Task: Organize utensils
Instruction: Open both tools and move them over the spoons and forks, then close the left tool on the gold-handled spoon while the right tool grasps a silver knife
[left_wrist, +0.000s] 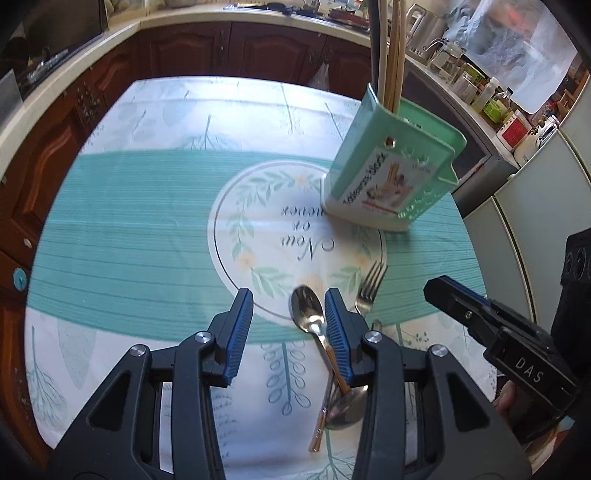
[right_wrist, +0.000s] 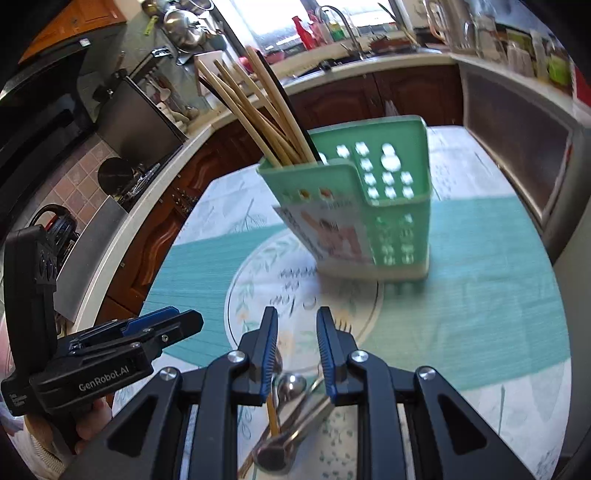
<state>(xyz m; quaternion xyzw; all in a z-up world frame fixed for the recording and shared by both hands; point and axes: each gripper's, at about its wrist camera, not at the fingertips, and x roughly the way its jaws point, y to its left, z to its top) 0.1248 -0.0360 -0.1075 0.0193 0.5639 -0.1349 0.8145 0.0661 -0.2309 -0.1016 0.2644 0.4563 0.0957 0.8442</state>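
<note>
Both grippers part-open and empty: left gripper (left_wrist: 289, 301) above a spoon (left_wrist: 307, 309), right gripper (right_wrist: 297, 320) above crossed cutlery. Straddle one handle squarely before closing, then carry to the green utensil holder (left_wrist: 391, 162).

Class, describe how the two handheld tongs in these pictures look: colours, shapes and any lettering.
Both are black plastic. The left tongs have two tapering fingers faced with ribbed blue pads and round silver screws at the pivots. The right tongs are built the same. Seen from the side, the right body reads "DAS" in white; the left body reads "GenRobot.AI". No cables or sleeves show clearly.
</note>
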